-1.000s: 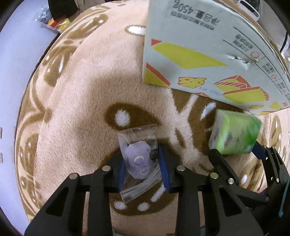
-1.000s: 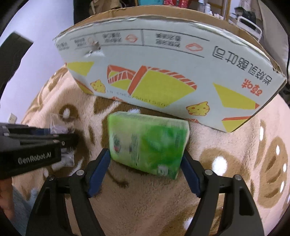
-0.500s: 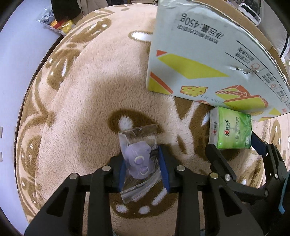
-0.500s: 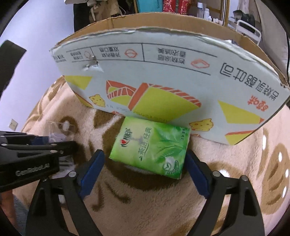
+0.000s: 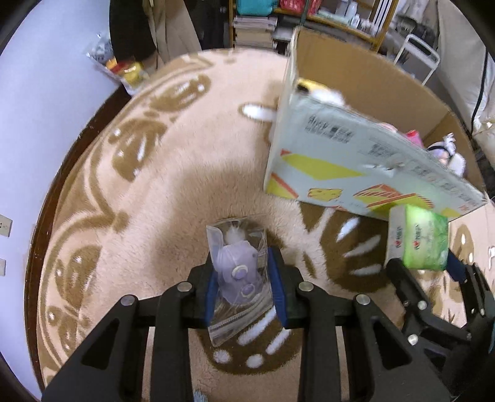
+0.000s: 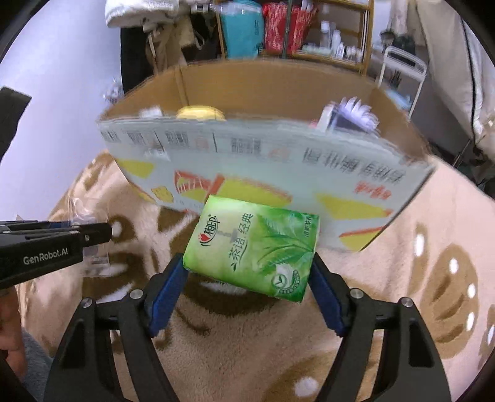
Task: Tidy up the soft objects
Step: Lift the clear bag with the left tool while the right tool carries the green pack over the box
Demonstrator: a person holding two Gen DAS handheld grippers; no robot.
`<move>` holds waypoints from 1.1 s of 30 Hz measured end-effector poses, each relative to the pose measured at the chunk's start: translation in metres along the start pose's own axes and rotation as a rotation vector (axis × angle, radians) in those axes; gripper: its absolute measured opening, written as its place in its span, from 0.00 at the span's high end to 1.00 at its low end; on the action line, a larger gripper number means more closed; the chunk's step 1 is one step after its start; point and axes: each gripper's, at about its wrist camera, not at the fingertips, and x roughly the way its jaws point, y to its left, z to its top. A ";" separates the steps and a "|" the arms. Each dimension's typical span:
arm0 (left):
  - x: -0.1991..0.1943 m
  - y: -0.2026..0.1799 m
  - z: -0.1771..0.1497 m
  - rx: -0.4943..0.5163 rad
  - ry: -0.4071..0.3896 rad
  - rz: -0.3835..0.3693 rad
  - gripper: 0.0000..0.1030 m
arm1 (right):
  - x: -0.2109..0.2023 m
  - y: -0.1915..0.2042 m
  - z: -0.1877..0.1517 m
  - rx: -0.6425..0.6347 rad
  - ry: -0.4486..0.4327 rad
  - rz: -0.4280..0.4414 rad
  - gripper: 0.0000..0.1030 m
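Note:
My left gripper [image 5: 243, 284] is shut on a clear plastic bag with a purple plush toy [image 5: 236, 272] and holds it above the rug. My right gripper [image 6: 249, 278] is shut on a green tissue pack [image 6: 252, 247], lifted off the rug in front of the cardboard box [image 6: 266, 160]. The tissue pack [image 5: 417, 236] and the box [image 5: 355, 160] also show at the right of the left wrist view. The left gripper shows at the left edge of the right wrist view [image 6: 52, 244].
The open box holds several soft items, among them a yellow one [image 6: 199, 113] and a white-purple one [image 6: 349, 116]. A beige and brown fluffy rug [image 5: 154, 185] covers the floor. Shelves [image 6: 278, 27] and a white rack [image 6: 402, 71] stand behind. A snack bag [image 5: 123, 66] lies beyond the rug.
Both grippers have risen with their loads, so the box's open top and contents now show. The tissue pack has left the rug.

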 end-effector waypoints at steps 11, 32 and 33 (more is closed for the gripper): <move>-0.056 -0.004 -0.004 0.030 -0.204 -0.107 0.75 | -0.058 0.002 0.013 0.028 -0.143 0.010 0.21; -0.133 -0.049 0.025 0.188 -0.595 -0.151 0.75 | -0.107 -0.047 0.077 0.051 -0.368 -0.040 0.21; -0.133 -0.052 0.027 0.204 -0.604 -0.140 0.75 | -0.106 -0.048 0.082 0.033 -0.370 -0.046 0.21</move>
